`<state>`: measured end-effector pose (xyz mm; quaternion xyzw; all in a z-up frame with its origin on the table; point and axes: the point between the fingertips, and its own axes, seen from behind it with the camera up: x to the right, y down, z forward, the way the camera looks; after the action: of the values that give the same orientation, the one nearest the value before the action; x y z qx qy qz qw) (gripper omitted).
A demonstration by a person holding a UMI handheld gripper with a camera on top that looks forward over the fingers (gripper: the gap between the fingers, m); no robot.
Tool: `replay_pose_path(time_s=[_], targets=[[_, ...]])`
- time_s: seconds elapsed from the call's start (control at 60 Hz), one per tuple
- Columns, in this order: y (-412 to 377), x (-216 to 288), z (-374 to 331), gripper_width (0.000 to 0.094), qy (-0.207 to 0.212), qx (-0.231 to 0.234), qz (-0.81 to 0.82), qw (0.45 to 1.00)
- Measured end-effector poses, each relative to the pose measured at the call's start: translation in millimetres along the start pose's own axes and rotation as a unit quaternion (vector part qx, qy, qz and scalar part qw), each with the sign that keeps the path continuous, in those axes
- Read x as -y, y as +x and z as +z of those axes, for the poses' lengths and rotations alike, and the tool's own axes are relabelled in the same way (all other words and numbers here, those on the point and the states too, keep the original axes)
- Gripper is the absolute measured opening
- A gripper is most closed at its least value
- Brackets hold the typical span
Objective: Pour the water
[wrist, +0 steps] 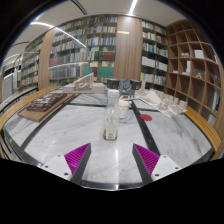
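Note:
A clear plastic water bottle with a pale label stands upright on the white marble table, beyond my fingers and roughly centred between them. A small clear cup stands just right of the bottle. My gripper is open and empty, with its magenta pads wide apart and well short of the bottle.
A dark tray with items lies on the left of the table. Small white objects sit on the far right of the table. Bookshelves fill the back wall, and wooden shelving stands at the right.

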<state>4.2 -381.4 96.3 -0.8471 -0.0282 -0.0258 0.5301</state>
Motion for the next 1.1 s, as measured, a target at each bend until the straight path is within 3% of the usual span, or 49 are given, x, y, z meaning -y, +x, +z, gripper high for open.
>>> replay_pose_path(time_s=[0.25, 0.367, 0.45, 0.533, 0.683, 0.85, 1.033, 1.1], targets=[[-3.4, 53.2, 119.9, 0.0857, 0.062, -0.015, 0.017, 0.998], [0.7, 66.2, 164.9, 0.0812, 0.077, -0.024, 0.024, 0.996], [-0.4, 73.1, 184.1, 0.0725, 0.088, -0.017, 0.038, 0.995], [1.5, 77.1, 195.0, 0.0539, 0.1, -0.022, 0.026, 0.994], [-3.5, 82.2, 195.7, 0.0415, 0.118, -0.015, 0.006, 0.993], [-42.7, 111.4, 182.6, 0.0394, 0.135, 0.05, 0.007, 0.99], [-98.1, 222.6, 156.0, 0.0394, 0.205, 0.208, 0.146, 0.945], [-103.5, 262.9, 154.9, 0.0392, 0.21, 0.264, 0.239, 0.91]])
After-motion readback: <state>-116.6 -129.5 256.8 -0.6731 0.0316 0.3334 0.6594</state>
